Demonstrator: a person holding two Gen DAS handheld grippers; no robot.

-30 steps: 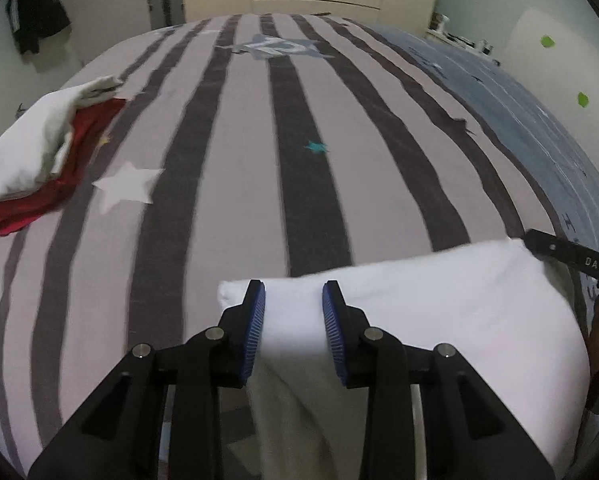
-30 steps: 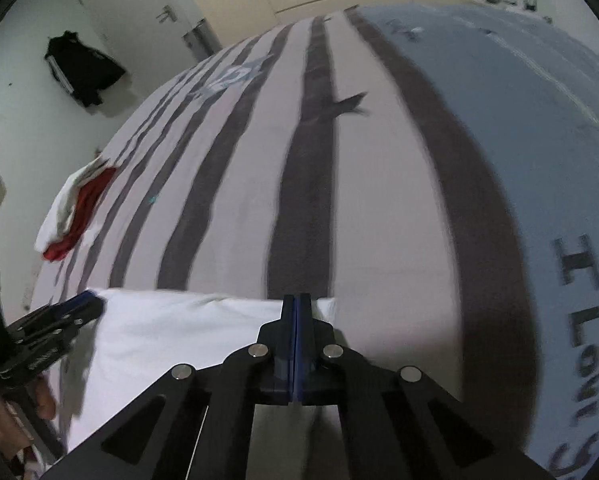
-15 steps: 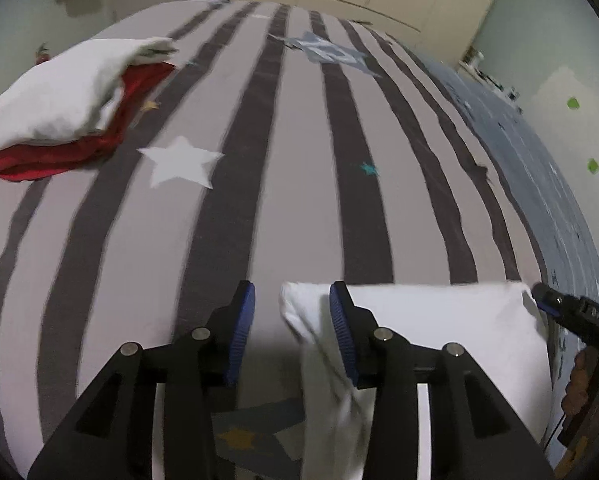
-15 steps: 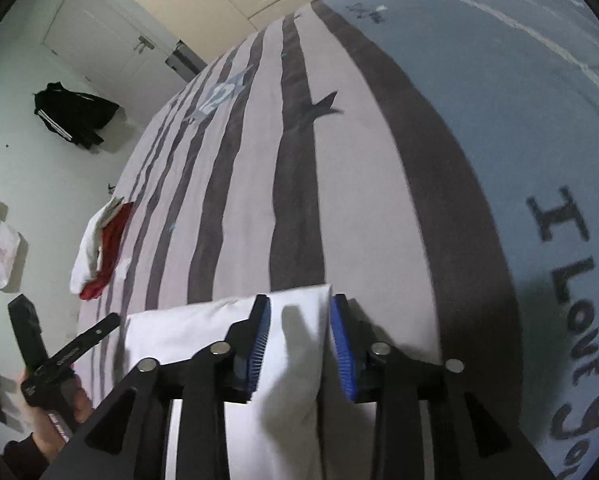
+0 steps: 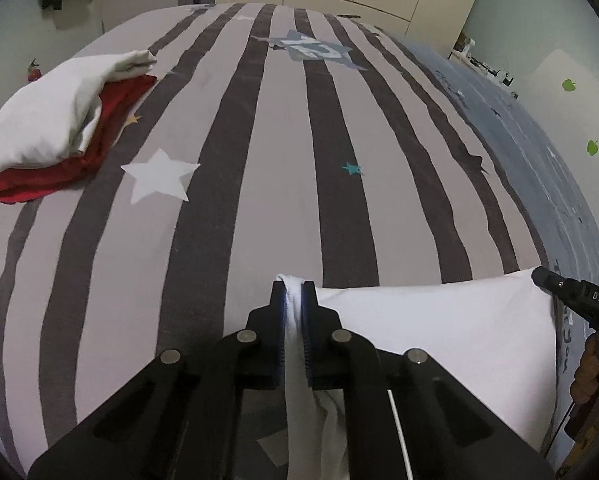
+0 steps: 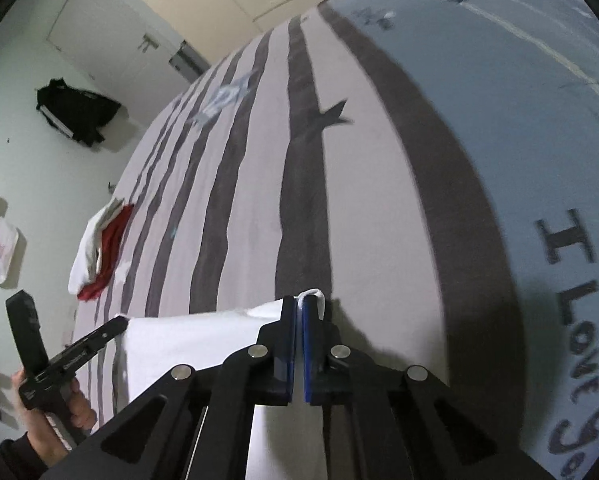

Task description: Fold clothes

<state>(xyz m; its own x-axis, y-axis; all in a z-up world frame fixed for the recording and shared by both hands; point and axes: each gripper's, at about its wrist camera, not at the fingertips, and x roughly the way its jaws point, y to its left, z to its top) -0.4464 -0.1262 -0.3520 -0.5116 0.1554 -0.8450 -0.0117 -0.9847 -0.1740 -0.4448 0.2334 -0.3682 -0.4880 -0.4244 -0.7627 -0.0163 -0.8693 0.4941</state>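
A white garment [image 5: 431, 328] lies at the near edge of the striped bed; it also shows in the right wrist view [image 6: 187, 340]. My left gripper [image 5: 293, 292] is shut on its left far corner, with white cloth pinched between the blue pads. My right gripper [image 6: 299, 308] is shut on its right far corner, a bit of white hem poking out past the tips. Each gripper shows in the other's view, the right one at the garment's right end [image 5: 571, 292], the left one at its left end [image 6: 79, 348].
A pile of a white and a red garment [image 5: 55, 128] lies at the bed's left side, also seen in the right wrist view [image 6: 99, 252]. The striped bedspread [image 5: 259, 160] stretches far ahead, blue on its right side [image 6: 519, 80]. Wardrobe doors and a wall stand beyond.
Both grippers were open around the garment's far corners half a second ago and have now shut on them. The right gripper had been shut a second ago, then opened and moved onto the corner.
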